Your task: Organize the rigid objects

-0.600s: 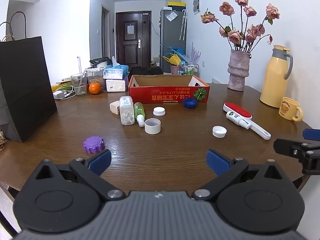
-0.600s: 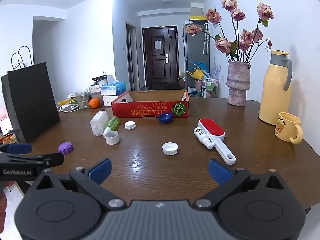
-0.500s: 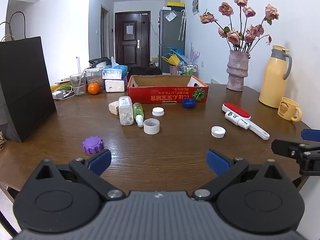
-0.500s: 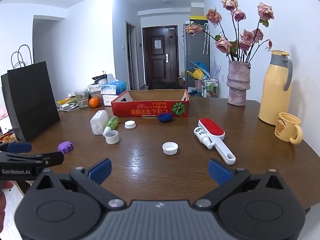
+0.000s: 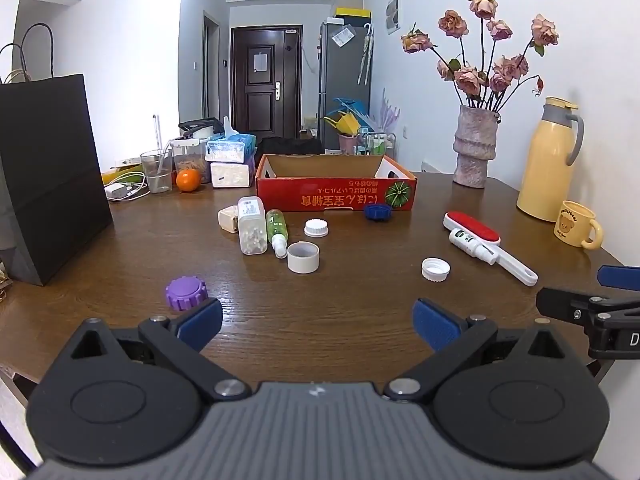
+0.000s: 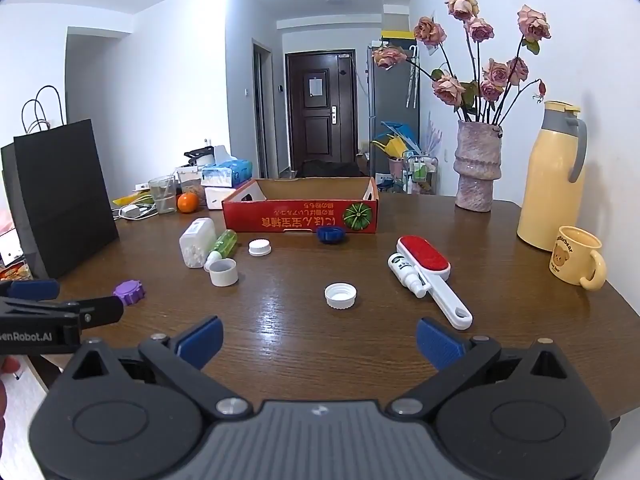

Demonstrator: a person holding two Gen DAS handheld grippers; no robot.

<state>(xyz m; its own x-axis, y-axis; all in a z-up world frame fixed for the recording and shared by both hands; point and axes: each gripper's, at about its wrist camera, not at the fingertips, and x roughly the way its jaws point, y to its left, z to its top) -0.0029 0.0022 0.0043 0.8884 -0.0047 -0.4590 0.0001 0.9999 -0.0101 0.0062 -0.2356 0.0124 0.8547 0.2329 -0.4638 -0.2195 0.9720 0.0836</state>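
Observation:
An open red cardboard box (image 5: 336, 196) (image 6: 300, 212) stands mid-table. Before it lie a clear pill bottle (image 5: 252, 232) (image 6: 196, 242), a green spray bottle (image 5: 277, 230) (image 6: 222, 245), a white cup-like cap (image 5: 303, 257) (image 6: 223, 272), white lids (image 5: 316, 228) (image 5: 435, 269) (image 6: 340, 296), a blue lid (image 5: 377, 212) (image 6: 331, 235), a purple lid (image 5: 186, 293) (image 6: 129, 292) and a red lint brush (image 5: 480, 240) (image 6: 428, 272) with a small white bottle (image 6: 406, 270) beside it. My left gripper (image 5: 318, 324) is open and empty near the front edge, just behind the purple lid. My right gripper (image 6: 318, 338) is open and empty, behind the near white lid.
A black paper bag (image 5: 48, 176) stands at the left. A yellow thermos (image 5: 550, 160), a yellow mug (image 5: 576, 224) and a vase of roses (image 5: 476, 146) stand at the right. A glass (image 5: 156, 176), an orange (image 5: 188, 180) and tissue boxes (image 5: 230, 160) sit at the back left.
Both grippers have drifted very slightly; the objects on the table have not moved and both stay open.

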